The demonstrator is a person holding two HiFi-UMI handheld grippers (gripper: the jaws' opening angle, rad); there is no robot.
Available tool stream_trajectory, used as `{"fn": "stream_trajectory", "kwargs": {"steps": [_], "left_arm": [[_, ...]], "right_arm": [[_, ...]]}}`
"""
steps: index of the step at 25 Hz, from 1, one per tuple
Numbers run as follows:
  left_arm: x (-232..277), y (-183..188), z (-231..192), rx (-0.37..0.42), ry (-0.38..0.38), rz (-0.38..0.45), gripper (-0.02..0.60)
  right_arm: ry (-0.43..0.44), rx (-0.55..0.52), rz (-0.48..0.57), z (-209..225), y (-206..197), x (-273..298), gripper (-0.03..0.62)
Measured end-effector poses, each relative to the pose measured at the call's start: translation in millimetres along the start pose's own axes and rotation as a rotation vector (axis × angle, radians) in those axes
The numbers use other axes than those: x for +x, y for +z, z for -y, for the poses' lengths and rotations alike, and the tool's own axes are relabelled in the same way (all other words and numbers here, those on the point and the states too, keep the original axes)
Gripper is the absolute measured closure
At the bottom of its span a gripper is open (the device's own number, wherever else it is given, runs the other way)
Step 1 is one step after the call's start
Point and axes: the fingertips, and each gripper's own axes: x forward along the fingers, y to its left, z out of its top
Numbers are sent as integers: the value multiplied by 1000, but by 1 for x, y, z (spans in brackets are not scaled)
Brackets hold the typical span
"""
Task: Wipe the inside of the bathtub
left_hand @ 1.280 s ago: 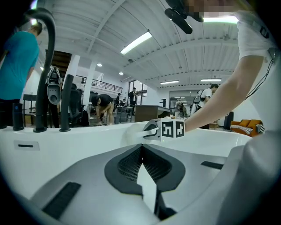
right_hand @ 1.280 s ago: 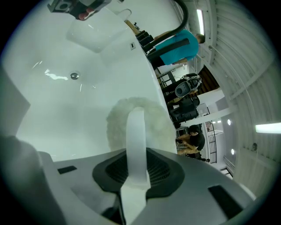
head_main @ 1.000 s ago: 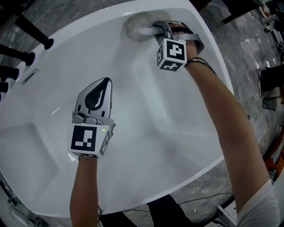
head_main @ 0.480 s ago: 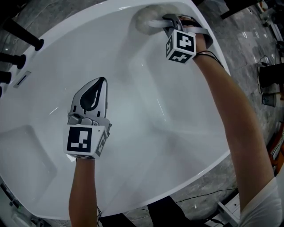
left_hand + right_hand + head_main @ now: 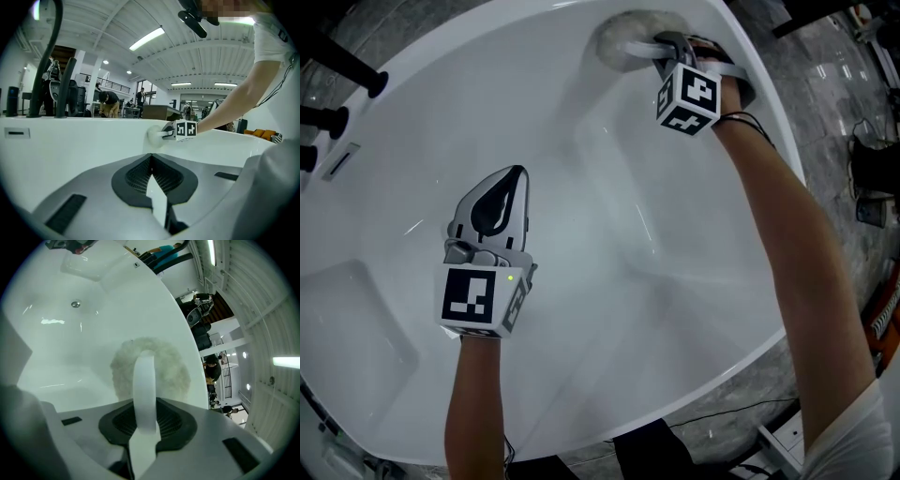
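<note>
A large white bathtub (image 5: 609, 309) fills the head view. At its far wall near the rim, a round fluffy white wiping pad (image 5: 623, 39) presses against the tub wall. My right gripper (image 5: 661, 47) is shut on the pad's white strap handle (image 5: 144, 390), and the pad (image 5: 150, 369) lies flat on the tub wall. My left gripper (image 5: 502, 192) hovers over the middle of the tub with its jaws shut on nothing. From the left gripper view I see the pad (image 5: 154, 134) and the right gripper (image 5: 166, 133) ahead at the far wall.
Black faucet handles (image 5: 342, 61) stand on the tub's rim at the upper left, with a small overflow slot (image 5: 337, 159) beside them. A drain fitting (image 5: 75, 304) sits in the tub surface. Grey stone floor (image 5: 834, 122) with cables surrounds the tub.
My right gripper has slid the pad farther right and up along the tub's far wall. The left gripper stays about where it was.
</note>
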Motion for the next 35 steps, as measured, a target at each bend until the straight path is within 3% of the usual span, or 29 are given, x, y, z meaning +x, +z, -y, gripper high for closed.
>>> {"fn": "stream_trajectory", "kwargs": {"steps": [8, 17, 24, 30, 35], "left_arm": [[-13, -27, -11, -12, 1, -25, 571], [-34, -35, -30, -3, 18, -33, 571], [-45, -30, -38, 17, -3, -33, 571], [-60, -33, -47, 12, 5, -41, 571], [-70, -37, -56, 1, 22, -46, 571]], "right_arm": [[7, 135, -13, -24, 7, 9, 502], [65, 557, -19, -46, 22, 14, 502], [123, 977, 32, -63, 36, 20, 502], [132, 1152, 36, -68, 46, 17, 502], [153, 1217, 52, -76, 65, 13, 501]]}}
